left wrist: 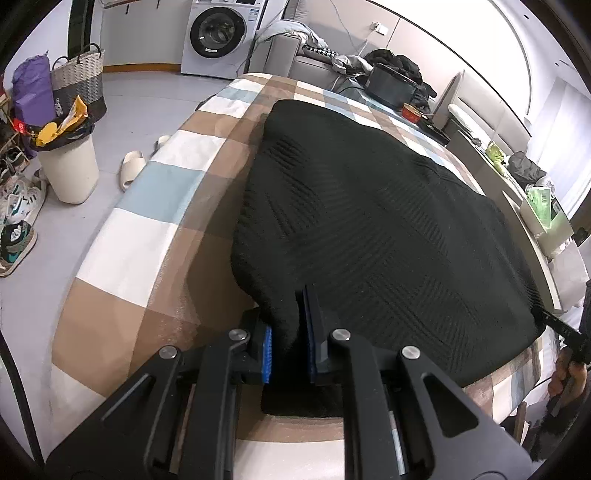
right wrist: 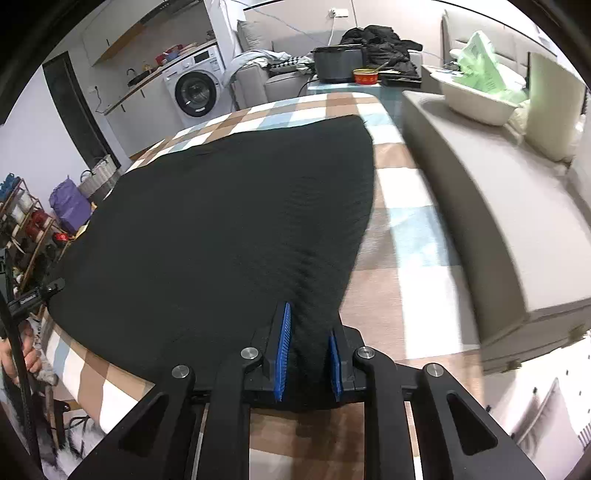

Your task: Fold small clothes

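Note:
A black knitted garment (left wrist: 369, 229) lies spread over a checkered table cover (left wrist: 155, 236). My left gripper (left wrist: 290, 328) is shut on the garment's near left corner, with fabric bunched between its blue pads (left wrist: 266, 354). My right gripper (right wrist: 308, 354) is shut on the garment's (right wrist: 229, 221) near right corner, with cloth between its blue pads (right wrist: 282, 350). The near edge hangs stretched between the two grippers, lifted slightly off the checkered cover (right wrist: 413, 236). The right gripper's tip (left wrist: 565, 328) shows at the far right of the left wrist view.
A black pot (right wrist: 340, 62) and a red bowl (right wrist: 365, 76) stand at the table's far end. A grey sofa (right wrist: 498, 206) runs along the right. A white bin (left wrist: 70, 170), shoes, slippers and a basket (left wrist: 79, 77) are on the floor at left. A washing machine (left wrist: 218, 35) stands at the back.

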Motion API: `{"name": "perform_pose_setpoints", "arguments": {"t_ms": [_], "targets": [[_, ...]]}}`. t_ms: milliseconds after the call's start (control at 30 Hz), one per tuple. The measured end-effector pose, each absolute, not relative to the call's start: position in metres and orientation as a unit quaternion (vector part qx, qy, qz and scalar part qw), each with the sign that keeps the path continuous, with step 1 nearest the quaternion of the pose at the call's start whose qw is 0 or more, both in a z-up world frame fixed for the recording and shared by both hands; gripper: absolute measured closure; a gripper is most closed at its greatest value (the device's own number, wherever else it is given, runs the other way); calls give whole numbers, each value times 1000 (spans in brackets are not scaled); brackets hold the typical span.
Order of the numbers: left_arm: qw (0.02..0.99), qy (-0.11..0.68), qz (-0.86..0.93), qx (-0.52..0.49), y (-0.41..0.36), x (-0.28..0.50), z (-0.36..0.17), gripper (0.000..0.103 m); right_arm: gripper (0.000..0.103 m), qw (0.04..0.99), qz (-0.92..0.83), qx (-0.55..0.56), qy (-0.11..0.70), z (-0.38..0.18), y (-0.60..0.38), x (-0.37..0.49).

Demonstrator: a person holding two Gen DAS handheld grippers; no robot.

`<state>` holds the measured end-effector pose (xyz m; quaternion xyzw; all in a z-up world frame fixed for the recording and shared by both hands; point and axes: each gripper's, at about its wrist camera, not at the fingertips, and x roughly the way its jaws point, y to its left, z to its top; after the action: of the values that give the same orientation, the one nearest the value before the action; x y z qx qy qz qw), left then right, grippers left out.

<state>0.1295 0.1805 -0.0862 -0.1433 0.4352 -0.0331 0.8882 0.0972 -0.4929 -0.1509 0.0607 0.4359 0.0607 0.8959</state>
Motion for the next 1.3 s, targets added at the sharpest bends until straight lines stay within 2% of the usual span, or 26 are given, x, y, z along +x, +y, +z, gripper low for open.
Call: {"name": "perform_pose_setpoints", "arguments": {"t_ms": [200, 233, 333, 400, 567, 600, 700, 733, 800, 900, 1100, 1200, 1300], "targets": [[890, 435, -31, -136, 179, 123, -79, 92, 84, 894, 85, 95, 429, -143, -514, 88], [889, 436, -31, -135, 179, 122, -77, 92, 81, 891, 95, 104, 431, -143, -516, 87], [885, 445, -32, -133, 179, 119, -74, 86, 78, 881, 123, 131, 437, -147, -517, 89], [881, 451, -39, -137, 178, 117, -74, 76, 78, 877, 135, 138, 440, -151, -512, 90], [873, 461, -64, -148, 175, 114, -76, 61, 79, 872, 146, 136, 448, -155, -504, 90], [872, 462, -67, -149, 174, 113, -77, 60, 79, 871, 147, 132, 449, -155, -502, 90], [878, 452, -75, -137, 167, 109, -77, 61, 86, 878, 140, 98, 447, -153, -496, 90], [883, 445, -75, -127, 163, 107, -76, 63, 90, 878, 139, 89, 449, -153, -495, 89], [888, 442, -66, -108, 158, 106, -76, 87, 92, 878, 135, 86, 451, -153, -495, 90], [887, 443, -69, -109, 162, 106, -76, 90, 95, 878, 122, 71, 456, -153, -497, 88], [886, 452, -47, -89, 172, 101, -74, 90, 95, 882, 98, 59, 458, -152, -515, 82], [891, 444, -39, -87, 178, 97, -65, 90, 90, 881, 116, 79, 451, -148, -516, 81], [895, 435, -31, -92, 183, 93, -55, 89, 80, 877, 132, 99, 451, -151, -515, 82]]}}
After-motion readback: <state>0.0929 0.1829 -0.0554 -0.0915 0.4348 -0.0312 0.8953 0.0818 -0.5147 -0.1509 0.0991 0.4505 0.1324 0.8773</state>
